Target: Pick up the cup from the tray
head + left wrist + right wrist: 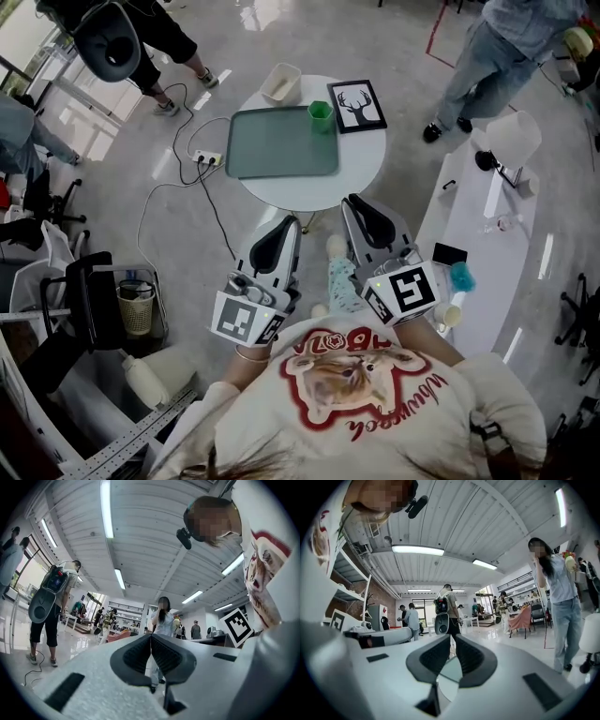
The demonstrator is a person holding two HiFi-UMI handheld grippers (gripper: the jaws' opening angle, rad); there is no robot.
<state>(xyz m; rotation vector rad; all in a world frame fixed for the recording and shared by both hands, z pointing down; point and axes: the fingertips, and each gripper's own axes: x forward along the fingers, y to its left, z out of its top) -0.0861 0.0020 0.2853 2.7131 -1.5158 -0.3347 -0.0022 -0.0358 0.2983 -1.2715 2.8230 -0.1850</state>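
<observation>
The left gripper (284, 225) and right gripper (356, 202) were held closed on nothing, short of the table (309, 192); the cup (321, 114) was seen at the tray's (272, 150) far right corner.

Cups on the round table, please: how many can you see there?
1: the green cup stands at the tray's far right corner; none seems hidden.

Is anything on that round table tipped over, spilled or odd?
Nothing stands out. The green cup stands upright at the far right corner of the tray, nothing is spilled, and the deer picture lies flat beside it. A power strip with loose cables lies on the floor by the table.
</observation>
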